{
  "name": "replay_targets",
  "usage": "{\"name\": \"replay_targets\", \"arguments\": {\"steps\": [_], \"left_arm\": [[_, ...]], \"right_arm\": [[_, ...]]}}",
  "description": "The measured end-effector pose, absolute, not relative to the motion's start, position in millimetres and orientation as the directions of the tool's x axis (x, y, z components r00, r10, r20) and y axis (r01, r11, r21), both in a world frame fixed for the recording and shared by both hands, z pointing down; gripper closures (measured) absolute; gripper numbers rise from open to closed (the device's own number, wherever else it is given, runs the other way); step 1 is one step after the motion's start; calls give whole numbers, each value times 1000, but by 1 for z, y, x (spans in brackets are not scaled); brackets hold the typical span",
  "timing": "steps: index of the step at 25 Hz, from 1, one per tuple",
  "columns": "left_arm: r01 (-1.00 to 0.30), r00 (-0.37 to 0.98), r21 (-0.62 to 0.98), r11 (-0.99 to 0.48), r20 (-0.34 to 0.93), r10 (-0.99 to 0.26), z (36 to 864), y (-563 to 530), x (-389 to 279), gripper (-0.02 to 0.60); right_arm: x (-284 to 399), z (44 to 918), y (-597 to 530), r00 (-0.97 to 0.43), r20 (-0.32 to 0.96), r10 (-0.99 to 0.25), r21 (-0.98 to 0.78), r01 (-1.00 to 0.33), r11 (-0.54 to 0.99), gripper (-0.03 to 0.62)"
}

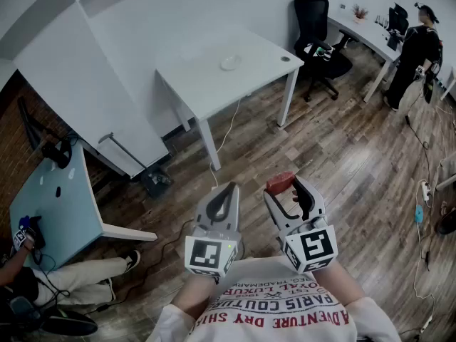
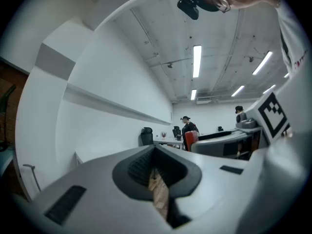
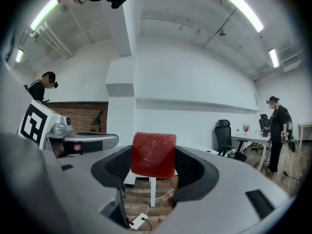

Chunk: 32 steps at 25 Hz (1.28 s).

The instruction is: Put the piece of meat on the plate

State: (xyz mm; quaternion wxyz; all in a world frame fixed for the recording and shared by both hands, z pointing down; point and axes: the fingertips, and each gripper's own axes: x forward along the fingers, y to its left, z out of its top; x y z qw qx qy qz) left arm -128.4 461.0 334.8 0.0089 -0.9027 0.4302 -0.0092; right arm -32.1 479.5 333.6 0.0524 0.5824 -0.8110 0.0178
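A red block of meat (image 1: 280, 182) sits between the jaws of my right gripper (image 1: 284, 189), which is shut on it and held at chest height above the wooden floor. In the right gripper view the meat (image 3: 153, 154) fills the gap of the right gripper (image 3: 153, 165), both pads pressing its sides. My left gripper (image 1: 226, 195) hangs beside it, shut and holding nothing; the left gripper view shows that left gripper (image 2: 157, 173) with only a thin slit between its jaws. A small white plate (image 1: 230, 63) lies on the white table (image 1: 206, 84) well ahead of me.
A black office chair (image 1: 317, 27) stands right of the white table. A person (image 1: 417, 48) stands by desks at the far right. A light-blue table (image 1: 64, 205) and a seated person's legs (image 1: 78, 273) are at left. Cables and a power strip (image 1: 426, 191) lie on the floor.
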Motion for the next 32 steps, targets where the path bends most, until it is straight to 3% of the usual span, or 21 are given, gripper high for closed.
{"name": "replay_targets", "arguments": {"steps": [17, 32], "left_arm": [[-758, 651, -16, -652, 29, -758, 341, 455, -130, 575], [-835, 546, -21, -550, 82, -834, 364, 378, -93, 575]], "right_arm": [[-27, 343, 469, -278, 124, -953, -68, -960, 271, 315], [13, 356, 379, -421, 127, -898, -81, -907, 413, 315]]}}
